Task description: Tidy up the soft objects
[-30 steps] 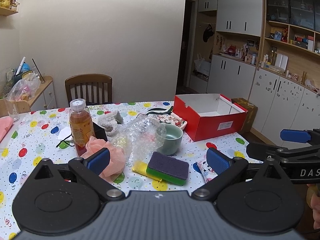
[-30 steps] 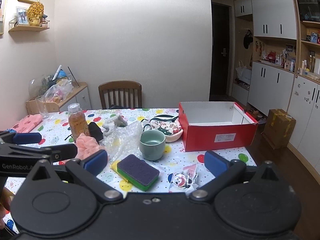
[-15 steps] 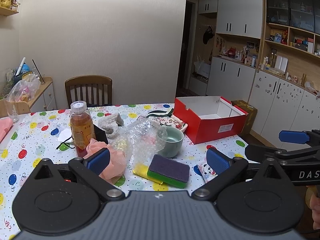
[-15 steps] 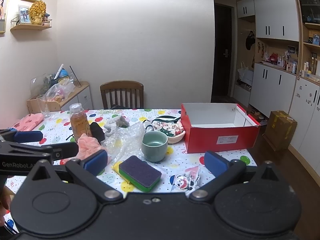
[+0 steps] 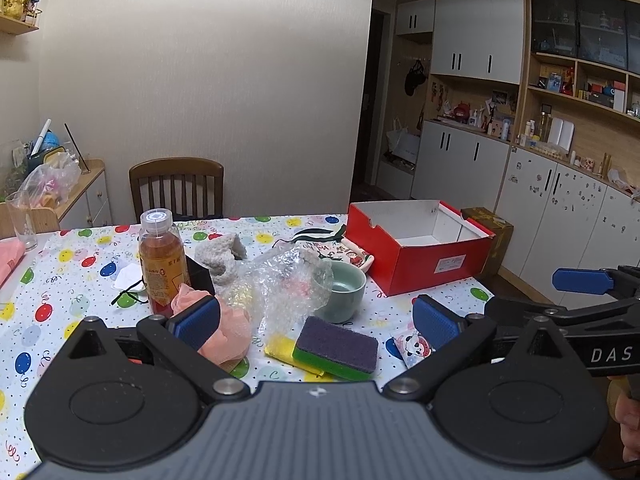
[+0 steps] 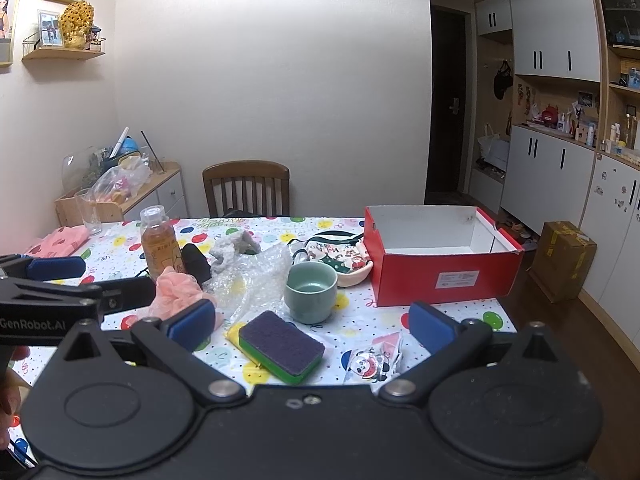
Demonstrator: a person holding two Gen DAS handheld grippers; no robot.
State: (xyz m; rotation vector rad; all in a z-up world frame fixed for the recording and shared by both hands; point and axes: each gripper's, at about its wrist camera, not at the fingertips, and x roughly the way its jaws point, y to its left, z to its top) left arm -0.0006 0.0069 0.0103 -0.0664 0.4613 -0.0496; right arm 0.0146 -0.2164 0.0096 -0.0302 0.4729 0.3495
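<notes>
A purple, green and yellow sponge [image 5: 335,348] [image 6: 281,347] lies near the table's front edge. A pink mesh puff [image 5: 226,326] [image 6: 178,290] sits to its left, crumpled bubble wrap [image 5: 286,280] [image 6: 250,276] behind it, and a grey knitted piece [image 5: 222,254] [image 6: 234,246] farther back. An open red box [image 5: 420,254] [image 6: 440,256] stands at the right, with nothing seen inside. My left gripper [image 5: 316,320] is open above the sponge and holds nothing. My right gripper [image 6: 312,326] is open too, hovering over the sponge.
A juice bottle [image 5: 162,260], a small black object [image 6: 196,264], a green cup [image 6: 310,292], a Christmas-print dish [image 6: 340,260] and a panda snack packet [image 6: 374,362] crowd the balloon-print table [image 5: 60,280]. A wooden chair [image 6: 246,188] stands behind; a cardboard box [image 6: 564,260] sits on the floor.
Both grippers have risen and drawn back slightly, so the table items sit lower in view. Both stay open, and nothing on the table has moved.
</notes>
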